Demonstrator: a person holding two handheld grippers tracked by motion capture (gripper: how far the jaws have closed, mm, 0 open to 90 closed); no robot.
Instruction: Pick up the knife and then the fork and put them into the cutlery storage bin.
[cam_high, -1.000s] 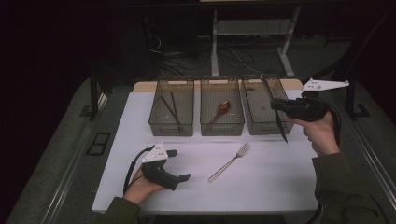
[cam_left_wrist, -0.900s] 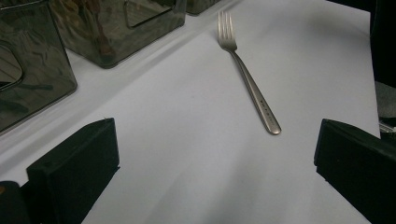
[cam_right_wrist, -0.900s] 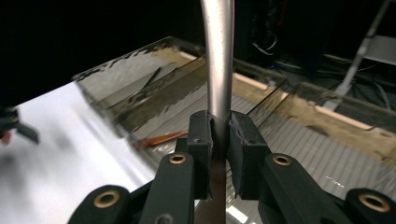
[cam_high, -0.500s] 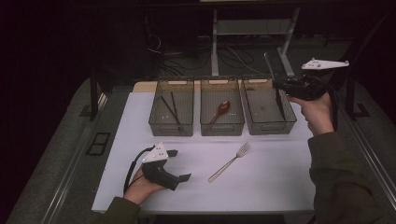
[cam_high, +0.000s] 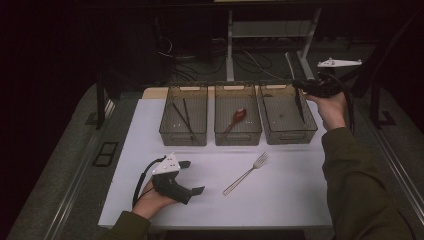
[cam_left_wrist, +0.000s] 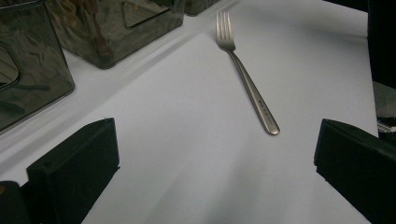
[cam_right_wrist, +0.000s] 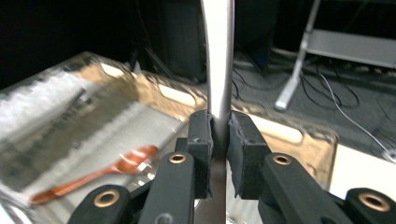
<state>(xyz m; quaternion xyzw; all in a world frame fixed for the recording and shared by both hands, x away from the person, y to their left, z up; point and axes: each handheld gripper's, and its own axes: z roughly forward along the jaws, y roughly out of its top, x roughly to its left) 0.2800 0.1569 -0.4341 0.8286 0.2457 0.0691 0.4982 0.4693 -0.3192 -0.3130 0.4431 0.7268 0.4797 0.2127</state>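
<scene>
A white mat (cam_high: 300, 195) is spread under three smoky, clear plastic bins (cam_high: 237, 122). Black sticks lie in the first, a copper spoon (cam_right_wrist: 93, 175) in the middle one. A smooth steel knife (cam_right_wrist: 218, 70) is pinched between the right gripper's (cam_right_wrist: 219, 135) pads above the third bin. A slim steel fork (cam_left_wrist: 245, 77) lies ahead of the left gripper's (cam_left_wrist: 215, 154) wide-spread fingers.

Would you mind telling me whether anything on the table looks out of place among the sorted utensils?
One thing stands out: the fork lies loose and slanted on the white table, outside the three bins. The right gripper grips a knife above the right bin.
</scene>
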